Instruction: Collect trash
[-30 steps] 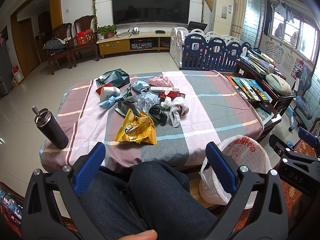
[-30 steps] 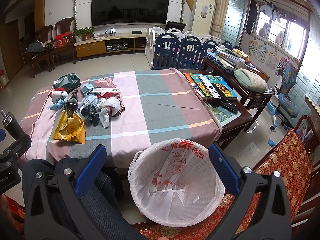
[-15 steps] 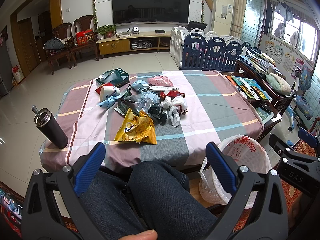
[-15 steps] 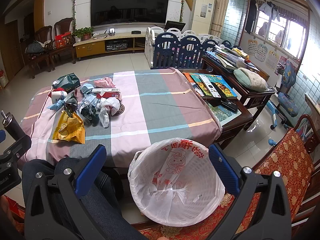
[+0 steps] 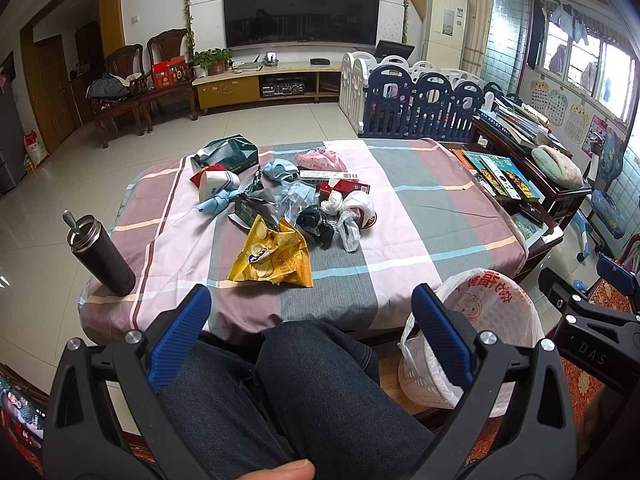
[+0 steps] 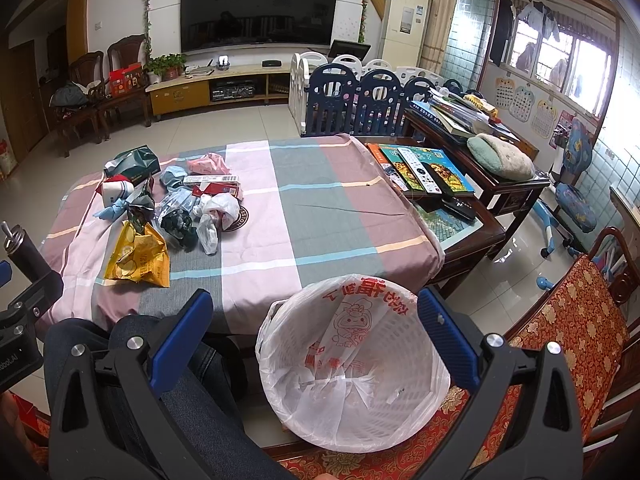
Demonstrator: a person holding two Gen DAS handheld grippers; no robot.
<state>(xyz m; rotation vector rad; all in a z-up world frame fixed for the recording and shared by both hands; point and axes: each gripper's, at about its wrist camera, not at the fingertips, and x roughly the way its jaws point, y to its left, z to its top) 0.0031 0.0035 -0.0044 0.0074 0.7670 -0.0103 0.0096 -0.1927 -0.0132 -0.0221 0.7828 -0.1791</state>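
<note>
Collection not yet begun, to judge from the layout. The left hand-held gripper [image 5: 310, 322] hangs released over the seated person's knees, jaws spread wide and grasping nothing; the right hand-held gripper [image 6: 312, 328] is likewise released and empty, poised above the bin [image 6: 432, 396]. The bin, a white basket lined with a printed plastic bag, stands on the floor just beside the near right corner of the surface [image 5: 440, 208]; its liner appears to hold nothing, though the very bottom is creased and hard to read. All visible trash lies in one cluster on the left half of the striped cloth: a yellow chip bag [image 5: 272, 258] nearest the person, with a black crumpled bag [image 5: 316, 224] and white plastic bags [image 5: 352, 216] behind it, then a paper cup [image 5: 216, 184], a green pouch [image 5: 228, 156], a pink wrapper [image 5: 320, 159] and a flat carton [image 5: 328, 176] farther back. A dark flask [image 5: 102, 254] stands upright at the left edge, apart from the cluster, and is probably not trash. Every piece remains to be carried to the bin.
</note>
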